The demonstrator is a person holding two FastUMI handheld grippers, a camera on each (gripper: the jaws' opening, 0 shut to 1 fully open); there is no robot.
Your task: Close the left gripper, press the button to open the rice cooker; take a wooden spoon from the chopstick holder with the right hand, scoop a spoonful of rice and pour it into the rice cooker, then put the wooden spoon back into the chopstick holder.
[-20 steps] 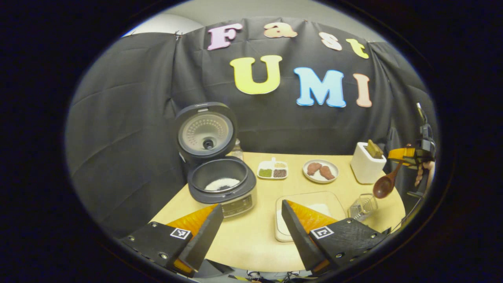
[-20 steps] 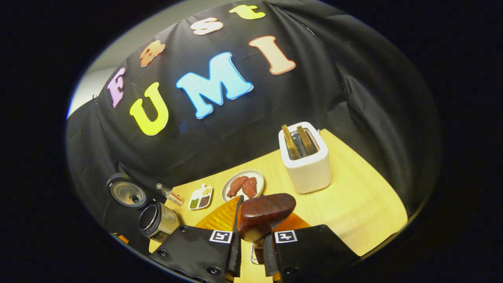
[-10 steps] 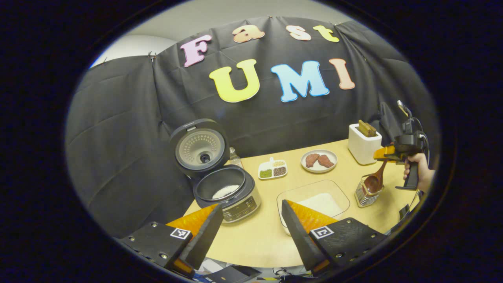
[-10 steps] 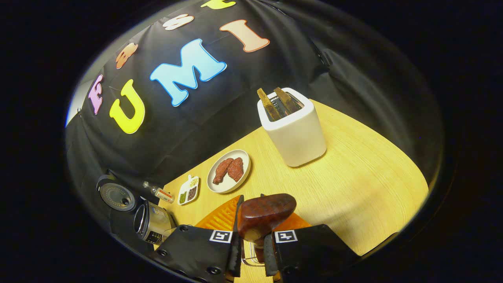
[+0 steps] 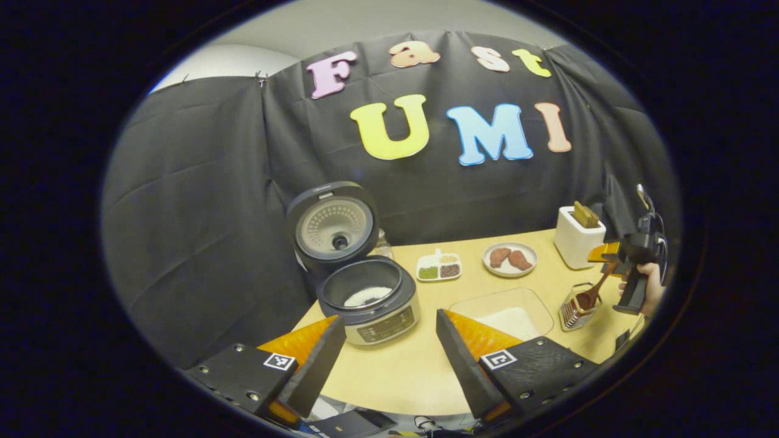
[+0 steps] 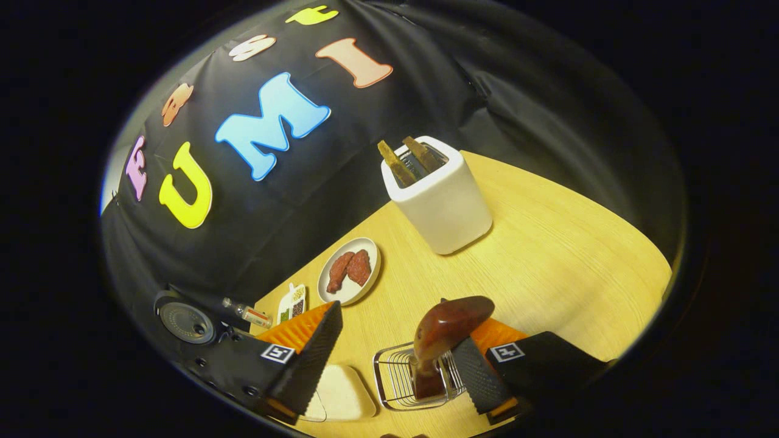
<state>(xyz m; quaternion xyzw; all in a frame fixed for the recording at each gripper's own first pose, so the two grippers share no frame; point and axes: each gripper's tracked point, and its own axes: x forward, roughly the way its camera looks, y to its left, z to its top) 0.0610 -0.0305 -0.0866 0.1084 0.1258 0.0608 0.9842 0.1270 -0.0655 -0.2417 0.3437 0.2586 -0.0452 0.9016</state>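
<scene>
1. Right, left gripper view first: the left gripper (image 5: 389,359) hangs low at six o'clock above the table (image 5: 401,371), fingers spread wide and holding nothing.
2. At its eleven o'clock sits one rice cooker (image 5: 368,298), lid up, a little white rice in the pot.
3. One clear tray of rice (image 5: 505,313) lies at one o'clock; farther back are one sectioned dish (image 5: 439,267), one plate (image 5: 511,258) with two brown pieces, and one toaster (image 5: 579,236).
4. Out at three o'clock a hand (image 5: 650,286) holds the right gripper (image 5: 608,258) over the chopstick holder (image 5: 575,307), and the wooden spoon (image 5: 591,293) has its bowl inside.
5. Now the right gripper view: the right gripper (image 6: 395,365) has its fingers spread apart, gripping nothing that I can make out.
6. One wooden spoon (image 6: 447,331) stands bowl-down in the wire chopstick holder (image 6: 398,380), handle end leaning toward the right finger; contact I cannot tell.
7. My read: this is the last step, the spoon's return. Do it well by backing straight up and away, fingers wide, so nothing snags the handle or tips the light holder.
8. Toaster (image 6: 438,198) at twelve o'clock holds two slices; plate (image 6: 349,271) at eleven.
</scene>
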